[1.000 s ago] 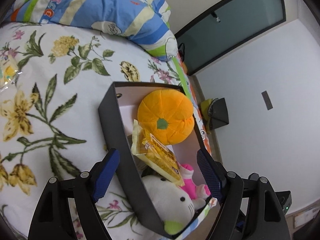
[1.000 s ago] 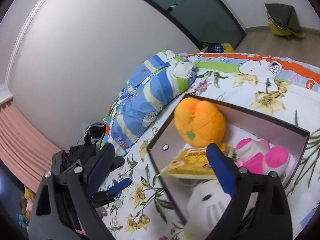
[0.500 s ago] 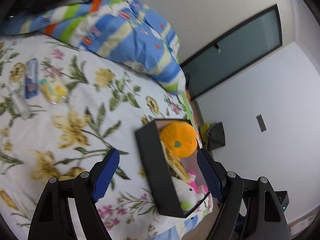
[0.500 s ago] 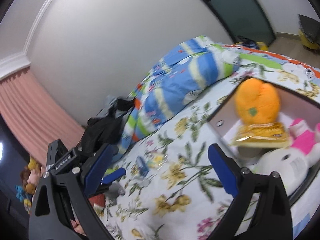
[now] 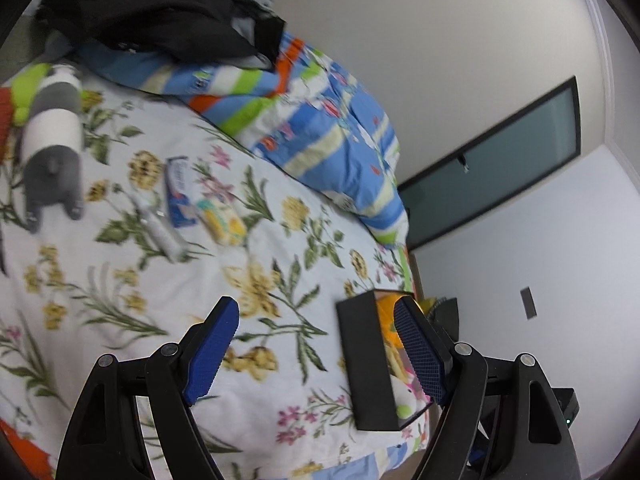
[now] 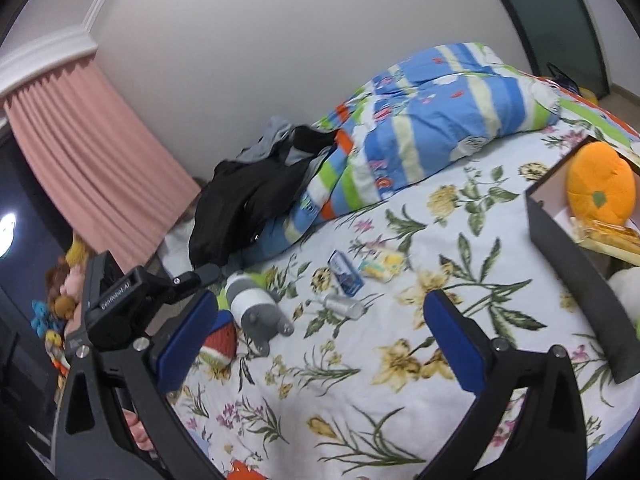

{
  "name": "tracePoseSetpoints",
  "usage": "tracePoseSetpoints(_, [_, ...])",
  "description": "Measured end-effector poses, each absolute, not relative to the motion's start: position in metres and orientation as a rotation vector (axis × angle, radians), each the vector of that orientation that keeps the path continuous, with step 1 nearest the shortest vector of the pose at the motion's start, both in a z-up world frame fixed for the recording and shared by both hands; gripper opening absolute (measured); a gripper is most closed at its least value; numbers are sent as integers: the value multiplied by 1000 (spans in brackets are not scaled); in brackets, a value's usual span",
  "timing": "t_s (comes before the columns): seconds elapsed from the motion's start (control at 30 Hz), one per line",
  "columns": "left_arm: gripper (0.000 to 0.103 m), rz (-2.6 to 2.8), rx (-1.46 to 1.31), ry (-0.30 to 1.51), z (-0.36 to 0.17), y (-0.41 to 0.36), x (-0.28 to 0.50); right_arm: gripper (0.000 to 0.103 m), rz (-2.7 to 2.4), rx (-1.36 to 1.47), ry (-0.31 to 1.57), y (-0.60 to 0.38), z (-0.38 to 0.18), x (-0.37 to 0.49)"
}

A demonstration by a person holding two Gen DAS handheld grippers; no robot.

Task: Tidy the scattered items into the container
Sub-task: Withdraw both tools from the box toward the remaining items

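Observation:
A black box (image 5: 366,360) (image 6: 576,280) stands on the floral bed at the right, holding an orange plush (image 6: 600,182), a yellow snack pack (image 6: 608,236) and a white plush. Scattered further left lie a grey-and-white plush (image 5: 52,148) (image 6: 256,308), a blue packet (image 5: 180,192) (image 6: 346,272), a yellow packet (image 5: 222,220) (image 6: 382,264) and a small clear bottle (image 5: 162,236) (image 6: 344,306). A watermelon plush (image 6: 218,344) lies by the right gripper's left finger. My left gripper (image 5: 316,352) and right gripper (image 6: 316,352) are both open and empty above the bed.
A striped blue quilt (image 5: 312,120) (image 6: 420,120) with black clothes (image 5: 160,8) (image 6: 256,184) on it lies along the wall. A pink curtain (image 6: 88,160) hangs at the left. A dark glass door (image 5: 492,160) is beyond the bed's end.
Both grippers have pulled back and swung left, away from the box. The box now sits at the right of both views and the scattered items have come into view.

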State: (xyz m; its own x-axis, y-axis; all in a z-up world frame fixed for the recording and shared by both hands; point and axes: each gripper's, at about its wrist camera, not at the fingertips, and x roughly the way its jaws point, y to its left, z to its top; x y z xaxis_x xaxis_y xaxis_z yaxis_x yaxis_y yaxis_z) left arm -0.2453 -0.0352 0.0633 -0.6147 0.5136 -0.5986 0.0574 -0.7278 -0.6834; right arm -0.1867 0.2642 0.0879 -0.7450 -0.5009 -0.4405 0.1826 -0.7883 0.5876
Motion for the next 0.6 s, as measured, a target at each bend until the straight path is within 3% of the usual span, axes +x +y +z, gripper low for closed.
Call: tracePoseSetpoints(0.6, [80,2425,-1260,-1173,2,-152,-246,103,-2433,915,-377,128,54,-217])
